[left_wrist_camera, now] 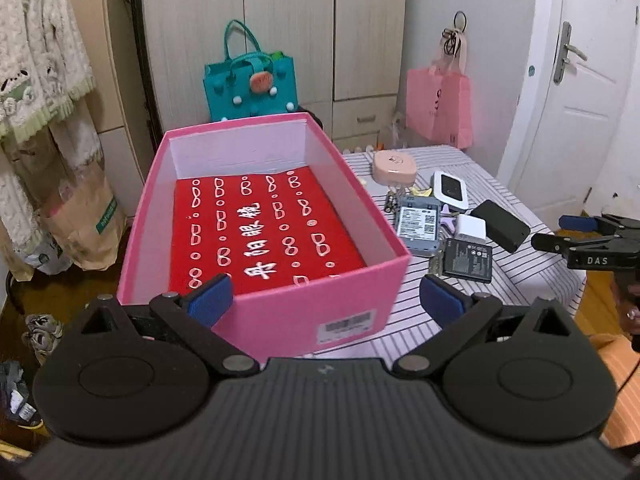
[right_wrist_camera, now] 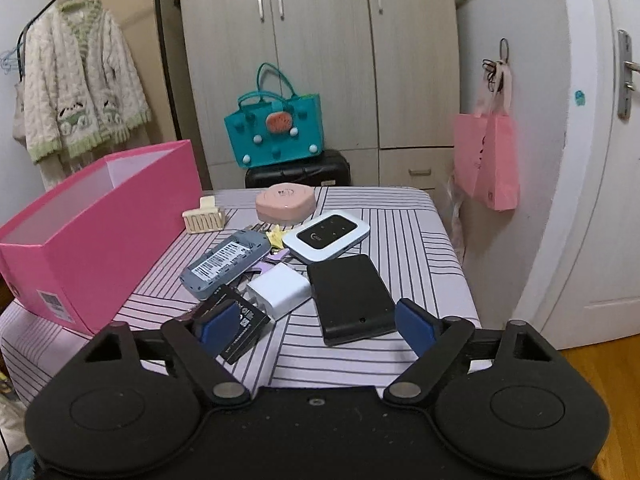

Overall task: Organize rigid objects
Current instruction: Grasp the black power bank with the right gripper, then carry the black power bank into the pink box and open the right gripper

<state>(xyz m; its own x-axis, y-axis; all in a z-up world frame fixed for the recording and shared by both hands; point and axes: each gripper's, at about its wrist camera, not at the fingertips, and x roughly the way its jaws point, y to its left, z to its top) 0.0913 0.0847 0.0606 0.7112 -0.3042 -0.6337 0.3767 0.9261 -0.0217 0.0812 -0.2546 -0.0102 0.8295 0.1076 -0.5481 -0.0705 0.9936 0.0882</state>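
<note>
On the striped table: right gripper (right_wrist_camera: 316,328) unclenched above flat black plastic slab (right_wrist_camera: 352,298); left gripper (left_wrist_camera: 326,304) likewise empty.
Slab judged rigid, light, smooth; grasp across long edges.

Left tongs (left_wrist_camera: 326,300): jaws spread wide, blue pads (left_wrist_camera: 210,299) parted, nothing between them; pitched downward. Right tongs (right_wrist_camera: 316,326): jaws also wide apart, nothing gripped, pads clear of contact, angled downward. In the left wrist view the right tongs (left_wrist_camera: 560,232) enter from the far right edge, well apart from the left pair.
</note>
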